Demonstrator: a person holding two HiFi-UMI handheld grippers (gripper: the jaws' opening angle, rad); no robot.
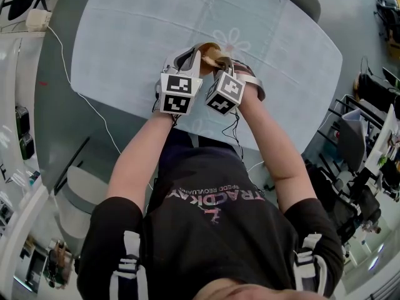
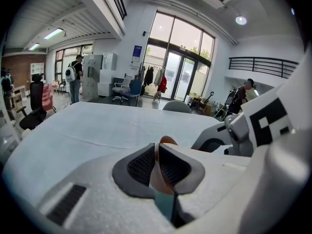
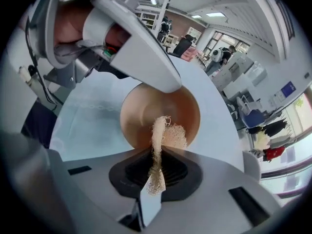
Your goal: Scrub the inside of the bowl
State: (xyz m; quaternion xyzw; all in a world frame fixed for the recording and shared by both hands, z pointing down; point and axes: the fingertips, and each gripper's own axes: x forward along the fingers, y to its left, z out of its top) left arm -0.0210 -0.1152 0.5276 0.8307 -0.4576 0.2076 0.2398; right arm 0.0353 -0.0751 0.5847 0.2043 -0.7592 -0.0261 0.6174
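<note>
Head view: bowl (image 1: 211,53) half hid | L gripper (image 2: 158,168): rim (image 2: 167,141) | R gripper (image 3: 156,168): scrubber (image 3: 165,131)

Forearms (image 1: 139,155) extended forward together; left gripper (image 2: 158,151) fingers pinch the bowl (image 3: 141,110) rim, right gripper (image 3: 158,152) fingers pinch a fibrous scrubber (image 3: 157,133).

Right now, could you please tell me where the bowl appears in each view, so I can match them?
Head view: the bowl peeks out just beyond the two marker cubes, mid-table.
Left gripper view: lower centre, its rim edge-on, clamped between the jaws.
Right gripper view: centre, brown inside facing us, behind the clamped scrubber.
Shared landmark: the pale tablecloth under it.
</note>
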